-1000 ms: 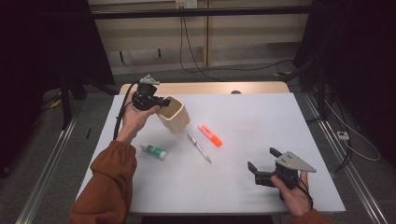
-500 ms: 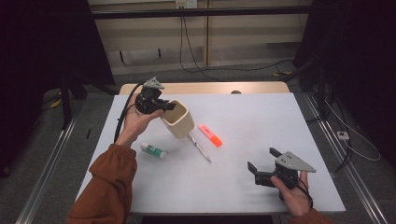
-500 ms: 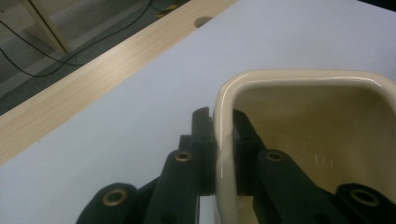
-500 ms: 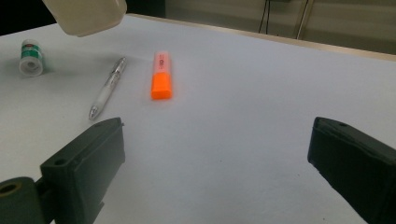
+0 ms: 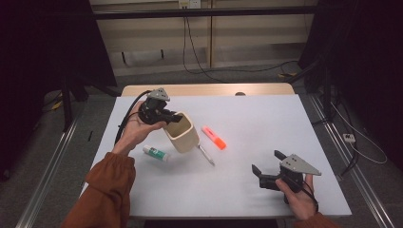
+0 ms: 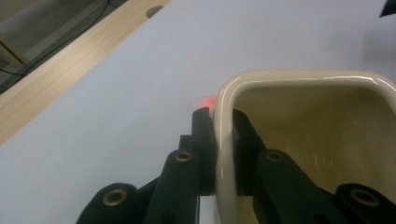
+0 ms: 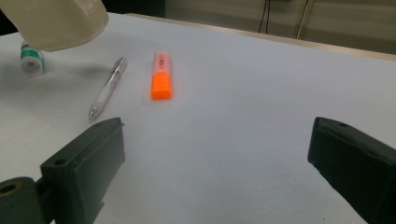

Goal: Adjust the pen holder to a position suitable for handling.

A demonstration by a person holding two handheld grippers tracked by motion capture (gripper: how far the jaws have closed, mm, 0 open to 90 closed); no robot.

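A cream square cup (image 5: 183, 134) hangs tilted above the white table (image 5: 266, 118), its rim (image 6: 224, 140) pinched between the jaws of my left gripper (image 5: 167, 117), which is shut on it. One jaw is inside the cup, one outside. Under and beside the cup lie a green-capped glue stick (image 5: 155, 153), a clear pen (image 5: 206, 155) and an orange highlighter (image 5: 214, 137). My right gripper (image 5: 267, 173) rests open near the table's front right, empty; ahead of it lie the pen (image 7: 107, 87) and highlighter (image 7: 160, 75).
The table's wooden far edge (image 5: 209, 89) has a small hole in it. Cables run on the floor behind, and rails line both sides of the table.
My left gripper has carried the cup forward and to the right, lifted and tilted over the pen. The right gripper has stayed put.
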